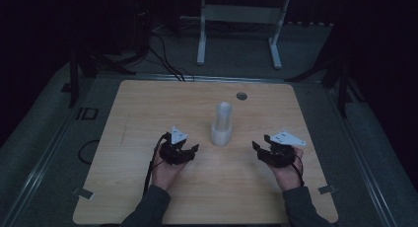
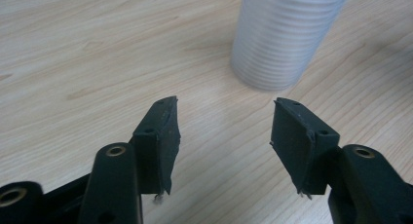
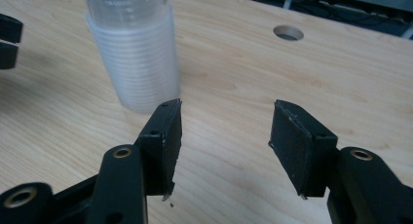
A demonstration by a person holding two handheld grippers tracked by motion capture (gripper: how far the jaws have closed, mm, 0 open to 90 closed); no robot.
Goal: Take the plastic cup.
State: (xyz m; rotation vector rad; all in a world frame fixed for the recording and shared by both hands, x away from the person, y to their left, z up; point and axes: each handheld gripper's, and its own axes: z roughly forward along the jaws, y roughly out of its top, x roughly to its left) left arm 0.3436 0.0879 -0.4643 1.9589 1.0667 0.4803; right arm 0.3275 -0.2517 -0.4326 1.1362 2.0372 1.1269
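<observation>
Two pairs of jaws stand parted with nothing between them: the left gripper [image 2: 224, 131] and right gripper [image 3: 224, 131] flank the one stack of clear plastic cups [image 1: 222, 124], which stands upright and untouched mid-desk [image 1: 148, 118], nearer the far edge. I judge the work not begun. The cups are too tightly nested to count. One cable hole [image 1: 241, 95] lies beyond.

Translucent white ribbed cup stack [image 1: 222, 124], pale wood-grain table [image 1: 148, 113]
</observation>
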